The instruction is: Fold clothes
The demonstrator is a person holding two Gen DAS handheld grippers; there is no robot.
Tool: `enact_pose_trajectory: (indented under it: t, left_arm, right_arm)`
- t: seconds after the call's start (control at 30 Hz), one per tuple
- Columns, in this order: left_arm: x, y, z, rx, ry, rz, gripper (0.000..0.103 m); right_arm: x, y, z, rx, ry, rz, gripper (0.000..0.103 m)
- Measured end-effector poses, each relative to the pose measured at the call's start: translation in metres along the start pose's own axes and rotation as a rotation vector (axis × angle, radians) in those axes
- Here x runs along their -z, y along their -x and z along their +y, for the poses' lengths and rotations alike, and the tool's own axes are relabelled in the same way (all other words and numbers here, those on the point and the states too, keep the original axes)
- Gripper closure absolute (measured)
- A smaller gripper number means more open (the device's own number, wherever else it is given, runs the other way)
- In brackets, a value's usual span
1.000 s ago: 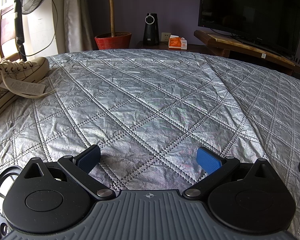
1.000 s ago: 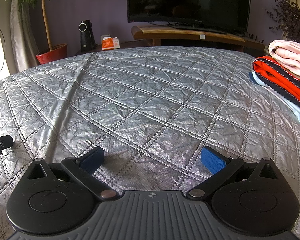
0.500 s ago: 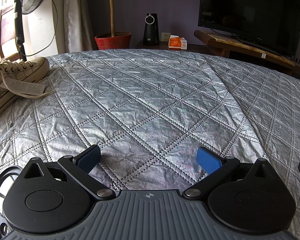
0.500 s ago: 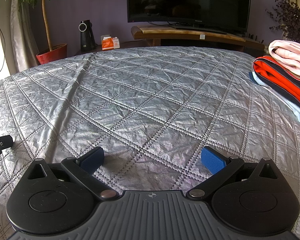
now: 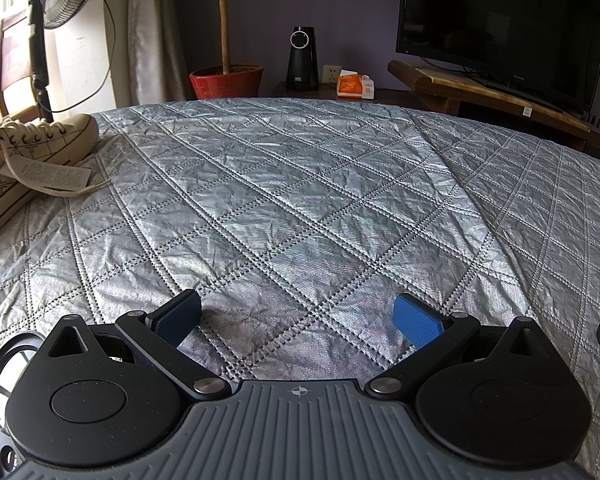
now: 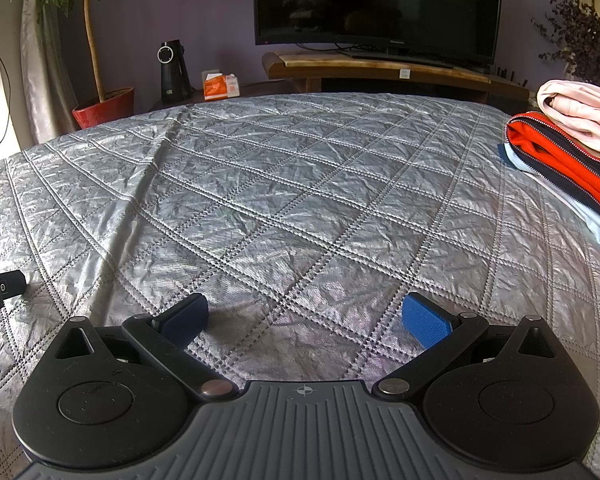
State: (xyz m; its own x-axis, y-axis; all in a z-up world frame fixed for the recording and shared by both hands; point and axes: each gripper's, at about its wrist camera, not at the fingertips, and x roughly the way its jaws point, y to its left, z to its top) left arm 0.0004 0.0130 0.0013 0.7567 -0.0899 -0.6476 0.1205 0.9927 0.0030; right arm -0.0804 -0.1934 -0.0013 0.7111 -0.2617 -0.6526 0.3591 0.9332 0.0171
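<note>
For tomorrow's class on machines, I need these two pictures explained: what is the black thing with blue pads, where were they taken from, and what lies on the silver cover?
No robot here: a person holds a hand tool with two jaws in each hand, each carrying a camera looking forward. One picture looks along the left gripper, the other along the right gripper. Both stand wide open, holding nothing, low over a silver quilted cover. A cream shoe lies at its left edge; a pile of folded clothes at its right edge. Behind stands a television.
</note>
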Motion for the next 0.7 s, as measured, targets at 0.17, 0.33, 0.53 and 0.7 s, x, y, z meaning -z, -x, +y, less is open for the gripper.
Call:
enact_pose_trajectory:
  t: [0.17,0.33,0.53,0.7]
  left_arm:
    - [0.0000,0.0000,-0.0001,0.000,0.000,0.000,0.000]
    - [0.0000,0.0000,0.0001,0.000,0.000,0.000,0.000]
    - [0.0000,0.0001,-0.0001,0.000,0.000,0.000,0.000]
    - [0.0000,0.0002,-0.0001,0.000,0.000,0.000,0.000]
  right_arm:
    - [0.0000,0.0000,-0.0001,0.000,0.000,0.000,0.000]
    - [0.0001,0.0000,0.0000,0.000,0.000,0.000,0.000]
    - [0.0000,-0.0001,-0.0001,0.000,0.000,0.000,0.000]
    - [0.0001,-0.0001,0.0000,0.000,0.000,0.000,0.000]
